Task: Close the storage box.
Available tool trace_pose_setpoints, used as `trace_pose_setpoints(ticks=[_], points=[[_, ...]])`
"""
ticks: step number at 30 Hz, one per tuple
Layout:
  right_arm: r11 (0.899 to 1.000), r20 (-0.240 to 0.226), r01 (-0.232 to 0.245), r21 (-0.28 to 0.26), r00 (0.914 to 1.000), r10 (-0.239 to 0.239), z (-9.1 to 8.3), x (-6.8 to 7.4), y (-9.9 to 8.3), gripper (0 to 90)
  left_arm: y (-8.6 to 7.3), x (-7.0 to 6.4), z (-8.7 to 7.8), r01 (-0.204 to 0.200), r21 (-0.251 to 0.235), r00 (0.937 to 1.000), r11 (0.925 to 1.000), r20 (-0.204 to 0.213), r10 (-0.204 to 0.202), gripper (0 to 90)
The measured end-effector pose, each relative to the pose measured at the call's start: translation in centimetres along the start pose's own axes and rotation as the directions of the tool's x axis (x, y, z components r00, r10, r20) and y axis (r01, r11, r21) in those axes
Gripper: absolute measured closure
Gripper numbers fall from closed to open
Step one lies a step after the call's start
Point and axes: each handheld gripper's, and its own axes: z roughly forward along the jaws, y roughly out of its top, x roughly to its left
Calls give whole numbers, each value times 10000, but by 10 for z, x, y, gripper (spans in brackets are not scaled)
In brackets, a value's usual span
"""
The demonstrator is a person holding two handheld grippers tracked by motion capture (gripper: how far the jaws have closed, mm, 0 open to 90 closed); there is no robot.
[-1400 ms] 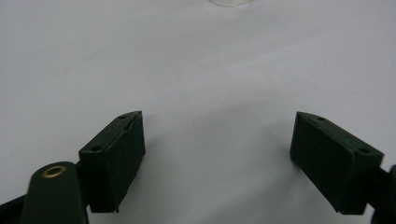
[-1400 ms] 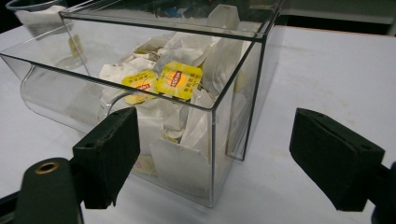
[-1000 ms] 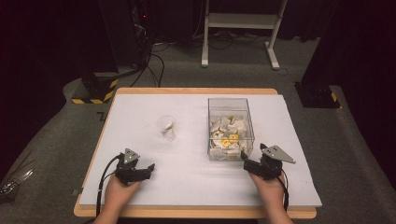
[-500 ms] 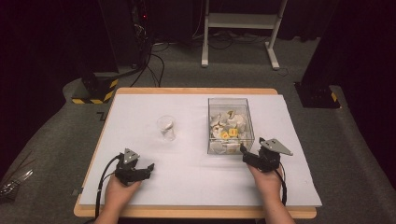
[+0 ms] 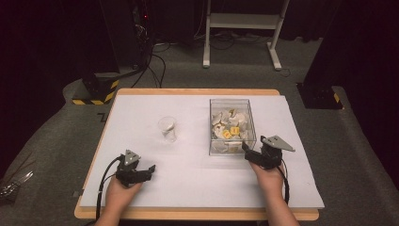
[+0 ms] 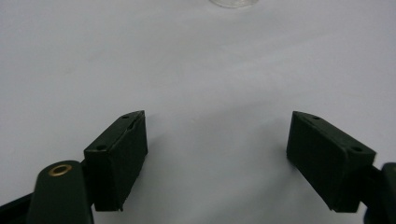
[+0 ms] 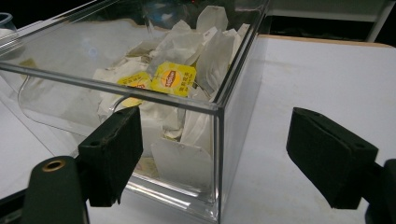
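Teabags (image 7: 180, 77) fill the clear box (image 7: 219, 140) ahead of the wide-open, empty right gripper (image 7: 215, 158); lower layers blur. Left gripper (image 6: 215, 158) gapes empty; glass (image 6: 233, 2) ahead is cut off.

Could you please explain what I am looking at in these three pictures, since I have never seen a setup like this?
No robot here: a person stands at a white-covered table and holds a hand-held two-jaw gripper in each hand. The high view looks down from above: the left gripper rests near the table's front edge, and the right gripper is up against the clear plastic box. The other two pictures come from cameras riding on the grippers, looking along their black jaws. The left gripper view shows bare table between wide-open jaws. The right gripper view shows the box corner between open jaws, with tea bags inside, some with yellow tags. A small clear glass stands mid-table. Nothing is held.
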Motion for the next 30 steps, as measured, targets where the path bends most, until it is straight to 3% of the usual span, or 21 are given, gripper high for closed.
trace_pose_setpoints(ticks=[15,30], points=[[9993,90,-366,-62,9993,366,10,-4,6,195,0,0,0,-62,-16,10000,10000,-38,62,212],[9995,122,-313,-28,9994,313,10,-2,6,206,0,0,0,-71,-26,10000,10000,-35,71,216]])
